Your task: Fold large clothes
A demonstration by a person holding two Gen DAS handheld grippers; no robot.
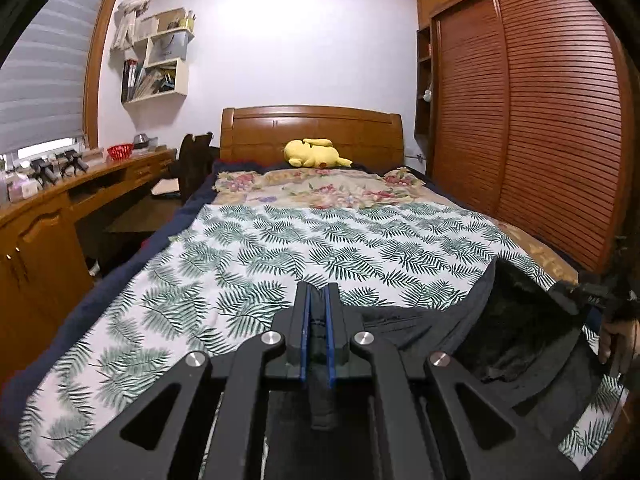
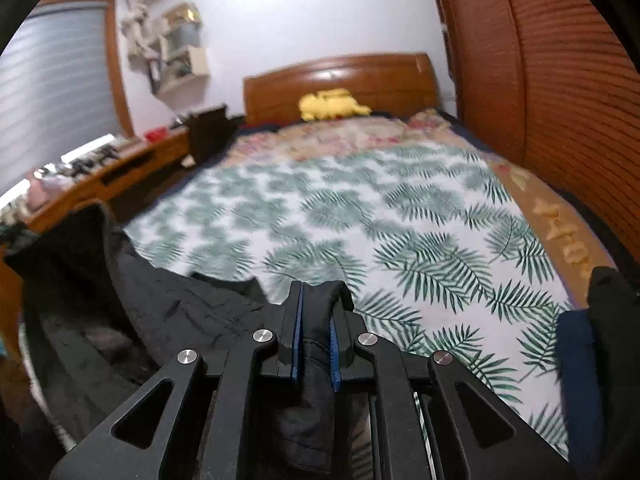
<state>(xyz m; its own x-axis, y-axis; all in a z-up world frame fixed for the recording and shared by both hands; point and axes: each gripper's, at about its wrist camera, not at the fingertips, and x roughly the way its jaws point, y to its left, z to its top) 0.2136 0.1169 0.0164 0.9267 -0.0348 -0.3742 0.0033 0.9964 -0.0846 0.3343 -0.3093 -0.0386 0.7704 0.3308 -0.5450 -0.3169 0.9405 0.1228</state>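
A large black garment (image 1: 516,332) hangs between my two grippers above the near end of the bed. My left gripper (image 1: 318,300) is shut on a fold of its black cloth. In the left wrist view the garment spreads to the right, showing its dark lining. My right gripper (image 2: 318,298) is shut on another edge of the same garment (image 2: 132,300), which drapes to the left in the right wrist view. The bed carries a white sheet with green leaf print (image 1: 288,248), also seen in the right wrist view (image 2: 360,208).
A yellow plush toy (image 1: 314,153) lies by the wooden headboard (image 1: 312,128). A floral blanket (image 1: 316,188) covers the far end. A wooden desk (image 1: 60,204) runs along the left. A slatted wardrobe (image 1: 528,120) stands on the right. A dark blue item (image 2: 580,380) sits at the right edge.
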